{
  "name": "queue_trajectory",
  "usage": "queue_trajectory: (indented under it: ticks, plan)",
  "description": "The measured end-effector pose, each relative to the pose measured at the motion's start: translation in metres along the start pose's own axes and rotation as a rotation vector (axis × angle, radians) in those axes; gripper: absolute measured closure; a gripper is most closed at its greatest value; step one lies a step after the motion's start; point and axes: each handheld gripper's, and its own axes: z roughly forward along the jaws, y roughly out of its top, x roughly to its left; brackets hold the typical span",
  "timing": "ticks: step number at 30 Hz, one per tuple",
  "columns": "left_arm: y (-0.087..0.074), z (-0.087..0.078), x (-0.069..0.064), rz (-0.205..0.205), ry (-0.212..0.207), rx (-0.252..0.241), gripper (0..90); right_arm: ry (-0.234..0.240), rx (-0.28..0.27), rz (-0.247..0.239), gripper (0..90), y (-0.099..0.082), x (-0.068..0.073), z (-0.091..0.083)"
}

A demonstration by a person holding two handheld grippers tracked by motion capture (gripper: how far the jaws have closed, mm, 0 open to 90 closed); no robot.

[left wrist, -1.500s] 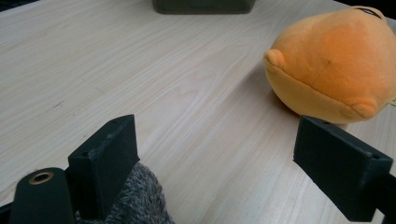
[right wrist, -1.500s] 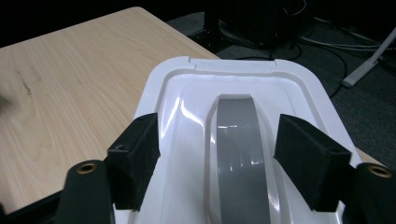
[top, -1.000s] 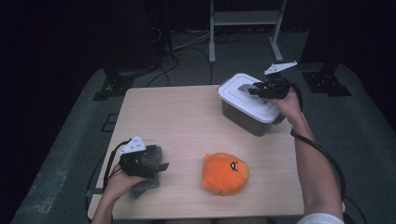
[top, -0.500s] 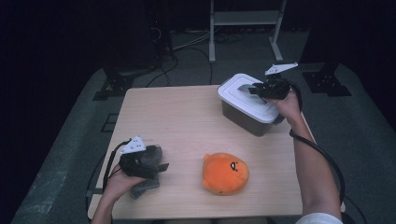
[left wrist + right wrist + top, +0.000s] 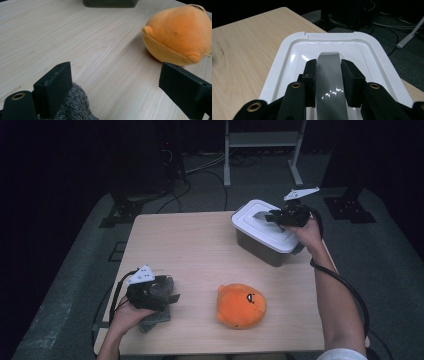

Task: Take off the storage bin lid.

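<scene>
My right gripper (image 5: 328,75) has just been closing its jaws, now pinching the grey handle (image 5: 329,75) of the white lid (image 5: 260,222) near the counter's far right corner; my left gripper (image 5: 117,82) rests spread near the left edge.

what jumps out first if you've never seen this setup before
The bright orange plush toy sits on the near middle of the pale wooden table. At the far right corner, the right gripper has just closed its jaws on the grey handle of a white lid on a dark bin.
</scene>
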Motion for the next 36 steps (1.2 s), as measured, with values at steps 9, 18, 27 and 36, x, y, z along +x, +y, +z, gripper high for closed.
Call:
queue_trajectory:
  ticks: [9, 18, 27, 36]
  plan:
    - [0.0, 0.0, -0.001, 0.001, 0.0, -0.003, 10.8, 0.064, 0.003, -0.036, 65.7, 0.002, 0.015, 0.004]
    - [0.001, -0.001, -0.002, 0.01, 0.001, 0.0, 10.7, 0.187, 0.008, -0.101, 65.7, 0.007, 0.049, 0.015]
    - [0.002, -0.001, -0.004, 0.016, -0.003, -0.006, 10.7, 0.29, 0.012, -0.161, 65.7, 0.013, 0.079, 0.025]
    - [0.003, 0.001, -0.004, 0.018, -0.009, -0.001, 10.6, 0.364, 0.02, -0.207, 65.7, 0.019, 0.103, 0.036]
